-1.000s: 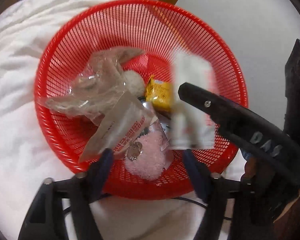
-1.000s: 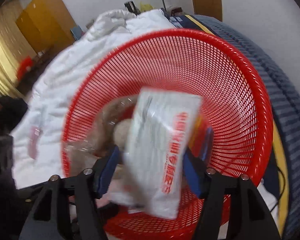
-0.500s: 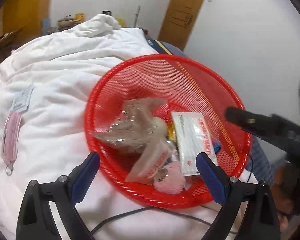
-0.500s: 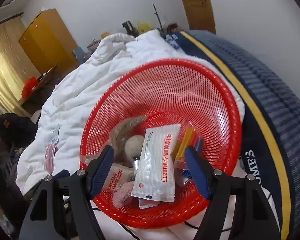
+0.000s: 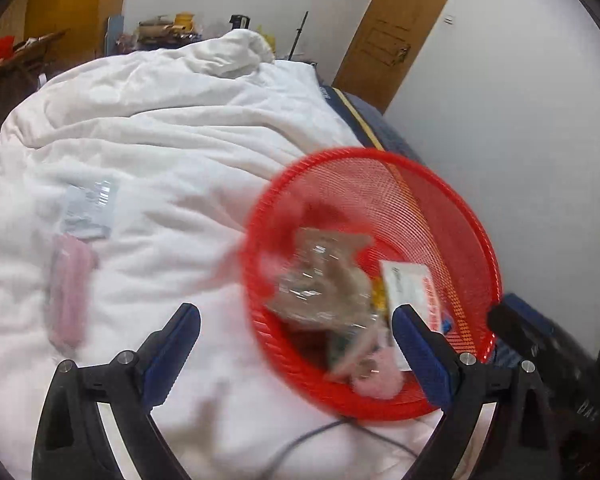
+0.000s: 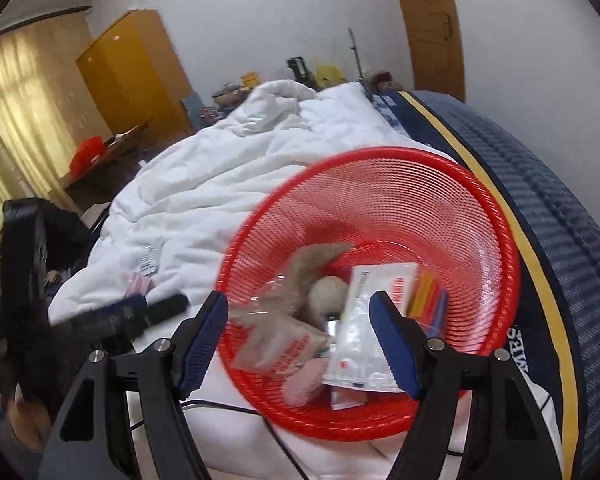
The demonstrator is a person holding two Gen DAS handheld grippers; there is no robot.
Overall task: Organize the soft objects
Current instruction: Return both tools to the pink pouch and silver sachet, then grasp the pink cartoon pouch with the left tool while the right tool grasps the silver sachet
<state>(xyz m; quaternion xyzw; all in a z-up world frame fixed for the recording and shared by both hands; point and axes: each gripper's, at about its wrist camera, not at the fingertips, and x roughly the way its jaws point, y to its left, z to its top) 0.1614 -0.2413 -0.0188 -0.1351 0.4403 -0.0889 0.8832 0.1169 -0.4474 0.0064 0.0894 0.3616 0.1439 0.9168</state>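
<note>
A red mesh basket (image 5: 440,184) (image 6: 380,152) sits on a white duvet (image 5: 180,140). In it lie a crumpled clear bag (image 6: 296,280), a white packet with red print (image 6: 372,312), a cream ball (image 6: 328,292), a pink fluffy piece (image 5: 376,384) and coloured sticks (image 6: 428,296). My left gripper (image 5: 296,320) hangs open and empty above the basket's near left rim. My right gripper (image 6: 298,304) is open and empty over the basket's near side. Left of the basket, a pink mask (image 5: 70,292) (image 6: 138,282) and a pale packet (image 5: 88,212) (image 6: 150,258) lie on the duvet.
A blue mattress with a yellow stripe (image 6: 560,240) runs along the white wall on the right. A black cable (image 6: 228,408) crosses the duvet in front of the basket. A wooden door (image 5: 396,40), a yellow wardrobe (image 6: 132,76) and clutter stand beyond the bed.
The white packet left the right gripper and now lies in the basket. Both grippers opened wider and drew back and up. The left view swung left onto the duvet.
</note>
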